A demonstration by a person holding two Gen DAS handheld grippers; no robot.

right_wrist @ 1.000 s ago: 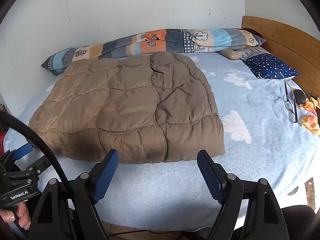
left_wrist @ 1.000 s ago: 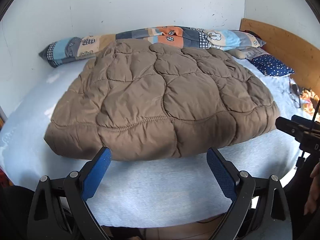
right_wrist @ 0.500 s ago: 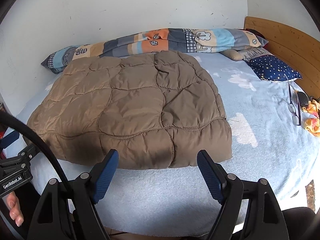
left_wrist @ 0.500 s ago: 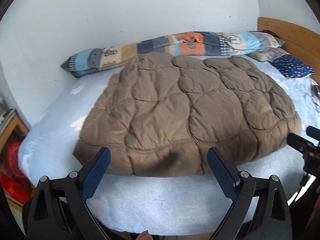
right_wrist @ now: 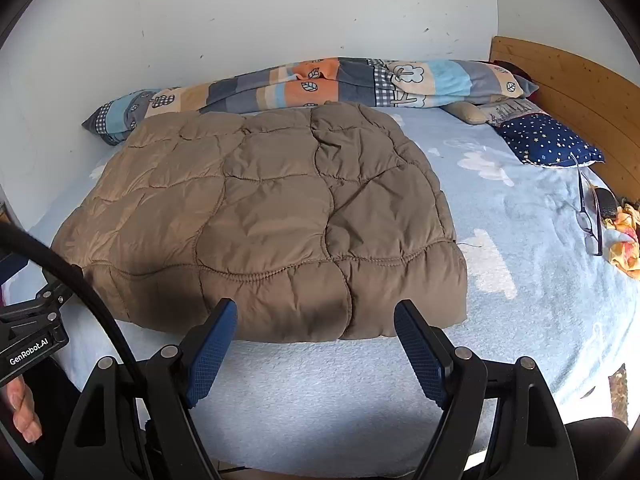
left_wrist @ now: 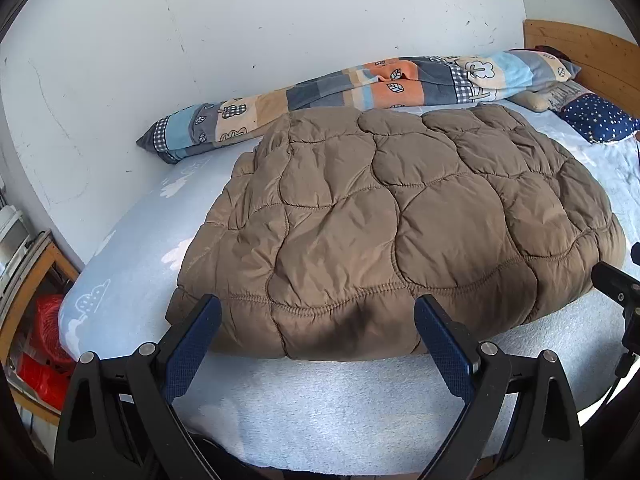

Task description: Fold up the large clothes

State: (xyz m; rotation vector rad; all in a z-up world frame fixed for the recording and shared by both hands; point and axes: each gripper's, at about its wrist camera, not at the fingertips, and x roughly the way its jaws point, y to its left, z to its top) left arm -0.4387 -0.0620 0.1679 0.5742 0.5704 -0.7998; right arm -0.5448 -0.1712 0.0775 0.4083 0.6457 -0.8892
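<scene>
Glasses [right_wrist: 590, 210] — right view only; red basket [left_wrist: 48, 336] — left only.

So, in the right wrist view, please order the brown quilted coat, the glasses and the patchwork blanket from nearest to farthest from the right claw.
1. Brown quilted coat: its near edge lies just ahead of the right claw.
2. Glasses: far to the right on the bed.
3. Patchwork blanket: at the back, along the wall.

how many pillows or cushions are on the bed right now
3: a long patchwork pillow along the wall, a navy star-print cushion by the headboard, and a beige one partly hidden between them. More may be hidden.
</scene>
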